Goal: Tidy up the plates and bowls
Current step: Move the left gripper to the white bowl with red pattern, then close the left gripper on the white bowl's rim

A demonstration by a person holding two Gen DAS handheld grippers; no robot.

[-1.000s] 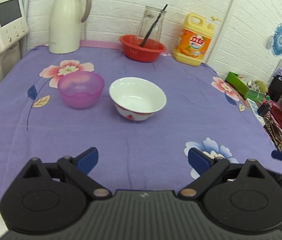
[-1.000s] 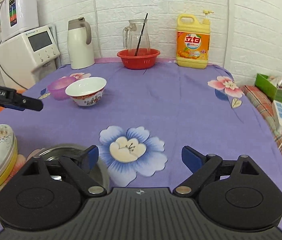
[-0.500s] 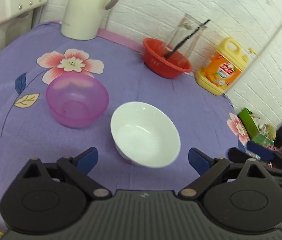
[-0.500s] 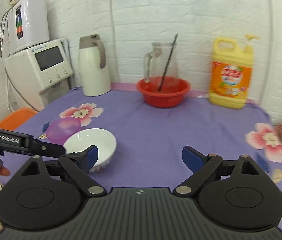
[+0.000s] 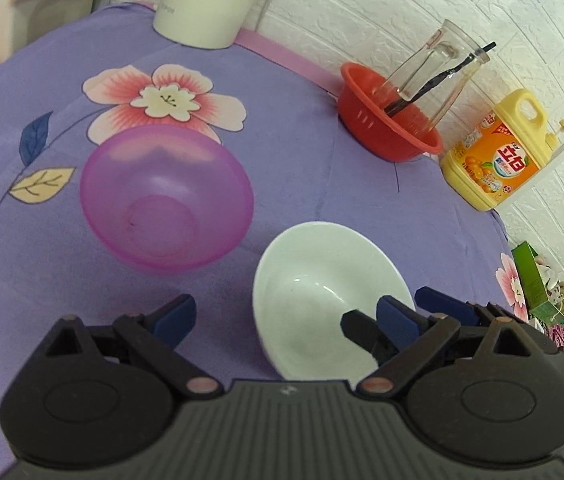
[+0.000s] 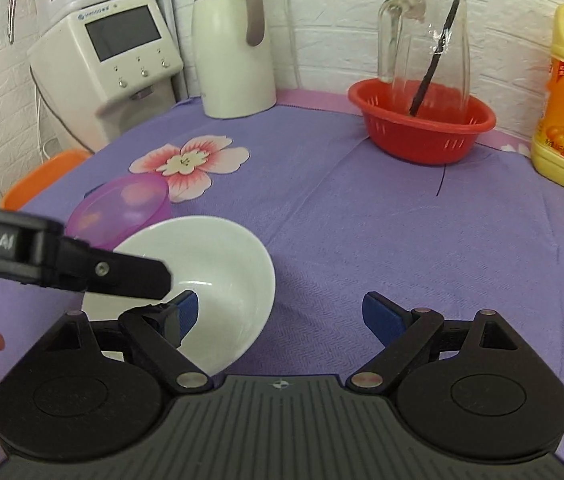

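A white bowl stands on the purple flowered tablecloth, with a translucent purple bowl just to its left. My left gripper is open and hovers over the white bowl's near rim. My right gripper is open, with its left finger inside the white bowl and its right finger outside the rim. The left gripper's finger crosses the right wrist view over that bowl. The purple bowl sits behind it.
A red basket holding a glass jug stands at the back, with a yellow detergent bottle to its right and a white thermos to its left. A water dispenser stands beyond the table's left edge.
Both grippers have moved forward and down toward the white bowl. The right gripper's left finger is now inside the bowl, and the left gripper now hangs over it.
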